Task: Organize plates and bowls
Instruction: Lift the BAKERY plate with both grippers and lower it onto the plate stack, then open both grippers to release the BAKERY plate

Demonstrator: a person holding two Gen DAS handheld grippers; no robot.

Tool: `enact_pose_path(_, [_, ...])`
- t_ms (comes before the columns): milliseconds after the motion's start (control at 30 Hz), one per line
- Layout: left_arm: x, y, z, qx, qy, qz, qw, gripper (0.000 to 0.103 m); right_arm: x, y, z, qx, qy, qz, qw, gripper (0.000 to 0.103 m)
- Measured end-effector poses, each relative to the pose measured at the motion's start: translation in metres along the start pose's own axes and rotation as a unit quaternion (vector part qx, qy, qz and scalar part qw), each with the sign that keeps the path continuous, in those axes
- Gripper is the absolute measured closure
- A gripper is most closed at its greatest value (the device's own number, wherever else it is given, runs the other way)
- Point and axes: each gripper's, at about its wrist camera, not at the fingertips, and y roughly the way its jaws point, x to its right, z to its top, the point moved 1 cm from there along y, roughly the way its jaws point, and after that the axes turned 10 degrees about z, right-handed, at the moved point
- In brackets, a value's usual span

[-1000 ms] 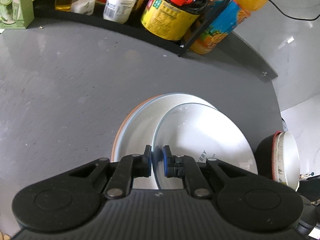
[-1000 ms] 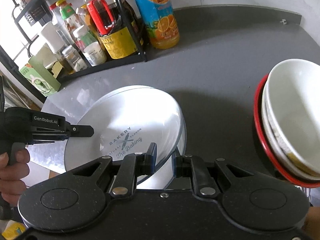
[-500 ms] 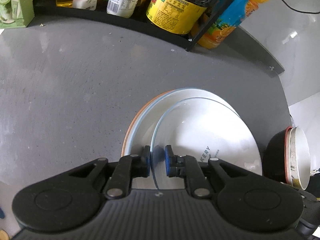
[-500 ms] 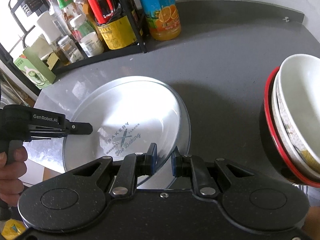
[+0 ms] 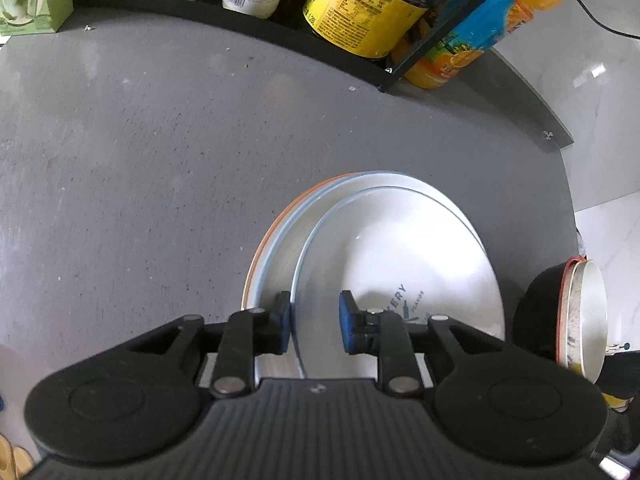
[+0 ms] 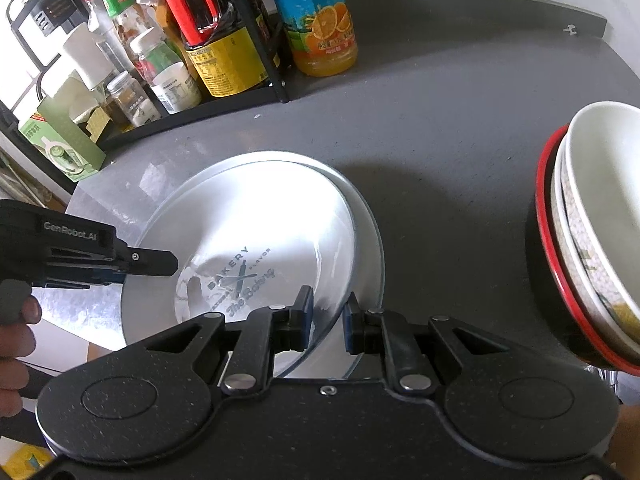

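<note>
Jaws of both grippers stand parted around the rim of the clear glass plate printed "BAKERY" (image 6: 256, 240), none clamping it. The left gripper (image 5: 314, 322) straddles one edge, the right gripper (image 6: 326, 322) the opposite edge. The glass plate lies on the stack of white plates (image 5: 280, 248), apparently off-centre, on the grey countertop (image 5: 140, 160). Nested bowls (image 6: 592, 240) sit to the right.

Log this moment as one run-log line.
left claw: open, straddling glass plate rim | right claw: open, straddling opposite rim | glass plate: on plate stack | bowl stack: right, untouched
</note>
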Motion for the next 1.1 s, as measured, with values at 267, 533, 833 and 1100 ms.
enact_pose_path(267, [-0.002, -0.003, 0.001, -0.011, 0.002, -0.004, 0.9999, 0.080, 0.002, 0.000, -0.001, 0.009, 0.010, -0.005, 1.000, 0.089])
enact_pose_path(533, [0.008, 0.001, 0.003, -0.007, 0.020, 0.013, 0.9997, 0.079, 0.004, -0.005, 0.003, 0.011, 0.011, -0.007, 1.000, 0.092])
enact_pose_path(833, [0.013, -0.017, 0.011, 0.015, 0.032, 0.025, 0.9991, 0.056, 0.002, -0.004, 0.003, 0.008, 0.002, -0.011, 1.000, 0.091])
enact_pose_path(1100, [0.004, -0.027, 0.008, 0.036, 0.020, 0.025, 0.9989, 0.050, -0.009, 0.005, 0.002, -0.003, -0.044, -0.021, 0.999, 0.087])
